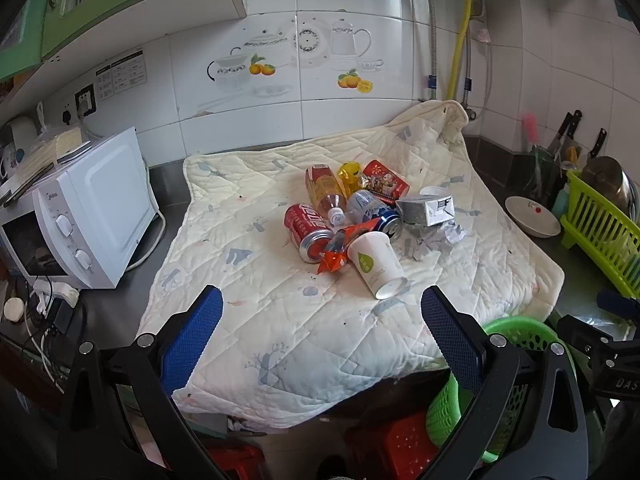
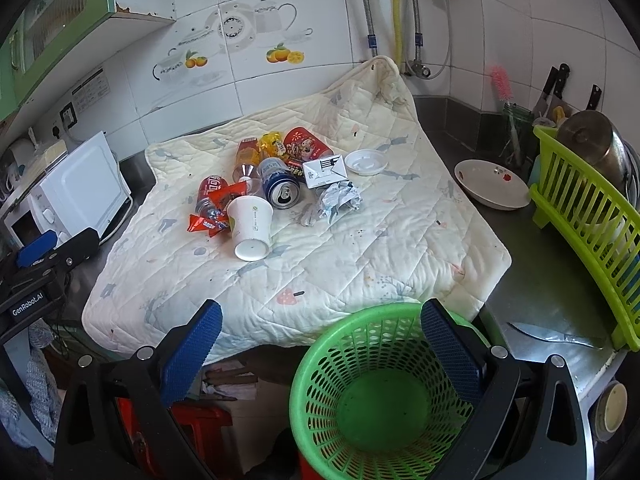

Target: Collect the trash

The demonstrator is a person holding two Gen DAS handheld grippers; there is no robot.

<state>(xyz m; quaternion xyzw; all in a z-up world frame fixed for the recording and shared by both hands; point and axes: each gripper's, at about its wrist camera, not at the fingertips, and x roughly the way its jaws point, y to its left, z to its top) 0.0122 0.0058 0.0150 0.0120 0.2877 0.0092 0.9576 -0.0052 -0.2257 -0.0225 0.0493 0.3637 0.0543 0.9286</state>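
Right hand-held gripper (image 2: 321, 344) open, green basket (image 2: 320, 360) beneath

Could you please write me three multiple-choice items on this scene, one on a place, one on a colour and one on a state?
1. Where does the paper cup lie?
A. in the basket
B. on the quilted cloth
C. on the microwave

2. What colour is the basket?
A. green
B. red
C. white

3. How is the basket?
A. full of cans
B. holds one cup
C. empty

Answers: B, the cup lies tipped over on the cloth beside the red can; A, its mesh wall is green; C, the right wrist view shows its bare bottom.
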